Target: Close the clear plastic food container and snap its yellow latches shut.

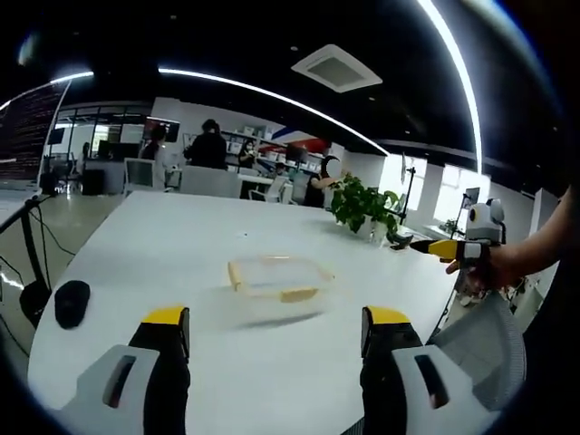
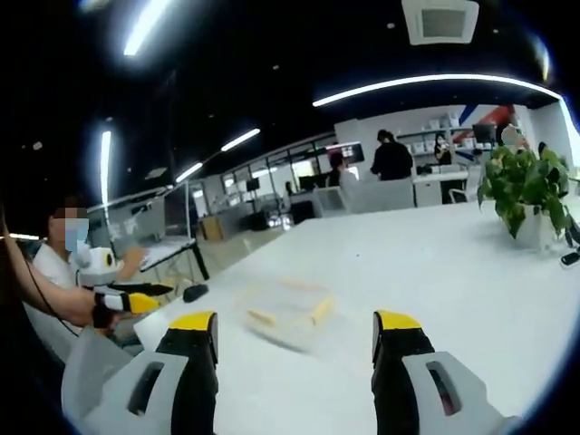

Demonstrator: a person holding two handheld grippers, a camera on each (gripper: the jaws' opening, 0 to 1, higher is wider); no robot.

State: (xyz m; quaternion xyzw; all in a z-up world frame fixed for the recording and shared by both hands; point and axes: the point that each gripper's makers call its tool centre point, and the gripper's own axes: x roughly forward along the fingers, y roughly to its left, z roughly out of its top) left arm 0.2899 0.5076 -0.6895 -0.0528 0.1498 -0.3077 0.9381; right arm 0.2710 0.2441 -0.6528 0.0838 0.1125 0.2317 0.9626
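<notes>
The white table runs wide and bare around the clear plastic food container, with open surface on every side of it. In the left gripper view the table's near-left edge curves past a black mouse at 9 o'clock, and its right edge falls away at 3 o'clock beside a grey chair back.

The left gripper holds its yellow-tipped jaws spread wide apart with nothing between them; the container lies just beyond them, at 12 o'clock from the gap, not touched. Its yellow latches show along the rim — whether the lid sits fully down cannot be told, and the contents are too blurred to make out.

In the right gripper view the right gripper also has its jaws spread and empty, the container lying blurred just ahead of them. The right gripper appears in the left gripper view too, at 3 o'clock, held in a hand off the table's edge. A potted plant stands on the far right of the table, well apart from the container.
</notes>
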